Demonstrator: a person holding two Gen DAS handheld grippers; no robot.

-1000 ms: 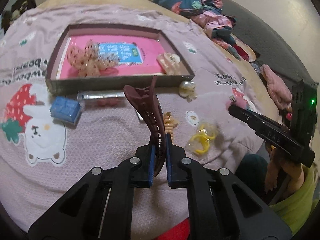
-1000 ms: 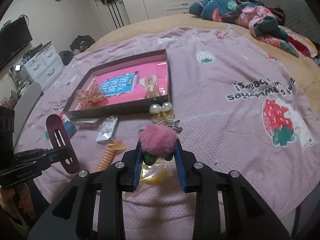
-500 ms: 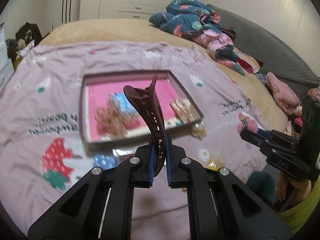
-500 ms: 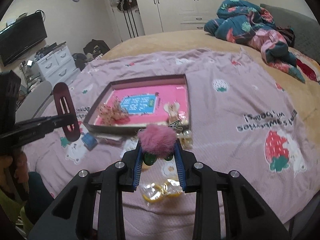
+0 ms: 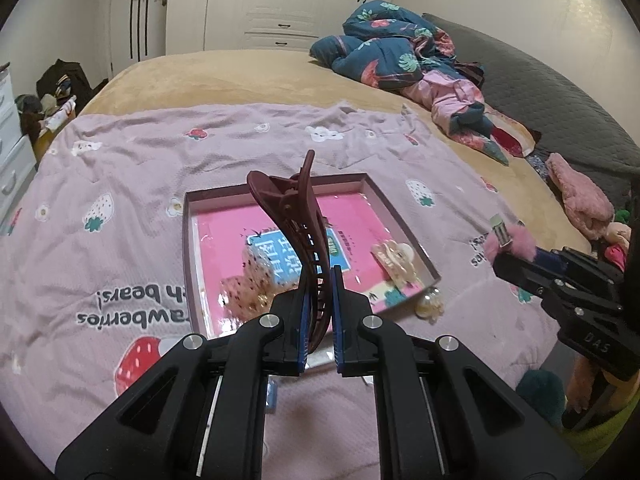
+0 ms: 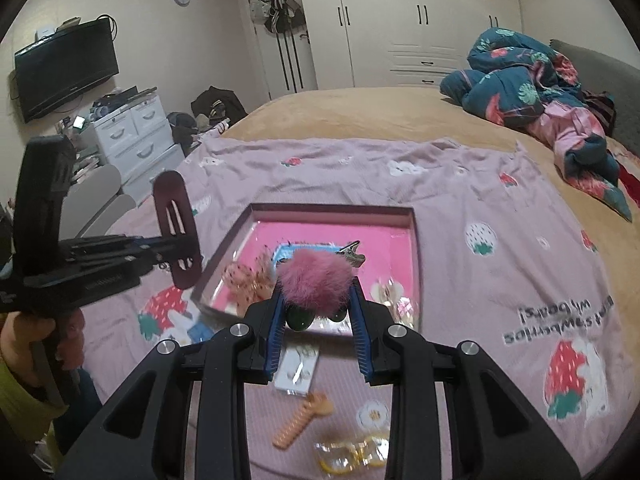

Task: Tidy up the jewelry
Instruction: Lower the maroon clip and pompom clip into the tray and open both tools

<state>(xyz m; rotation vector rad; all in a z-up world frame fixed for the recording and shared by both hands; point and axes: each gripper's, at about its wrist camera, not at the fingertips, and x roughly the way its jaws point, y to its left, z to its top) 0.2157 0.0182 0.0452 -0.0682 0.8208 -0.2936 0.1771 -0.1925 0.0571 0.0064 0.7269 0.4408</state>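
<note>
Pinching a dark red claw clip [image 5: 298,236] by its lower end, the left gripper [image 5: 318,312] has its jaws pressed nearly together on the thin plastic, and the clip stands upright above the tray [image 5: 188,240]. The clip looks stiff, light and smooth, so I judge it could pivot or slip in so narrow a hold; a grip lower on its toothed body, as here, seems steadier than one on the curved tip.

The right gripper [image 6: 318,312] is closed on a pink pom-pom clip [image 6: 316,282], its pads squeezing the fluff from both sides, with dark green beads just under it. That piece should be soft and very light, giving under pressure, so the metal clip behind the fluff is probably the firmer part to hold.

Both pieces hang in the air over the near edge of the tray, which lies on a pink blanket [image 6: 500,208] on the bed. Inside the tray lie a dotted bow [image 6: 244,280] and a pale clip [image 5: 394,256].

The grippers hide the tray's near wall. Small items on the blanket below, an orange comb-like piece [image 6: 302,420] and yellow rings [image 6: 352,454], are blurred and hard to identify.
</note>
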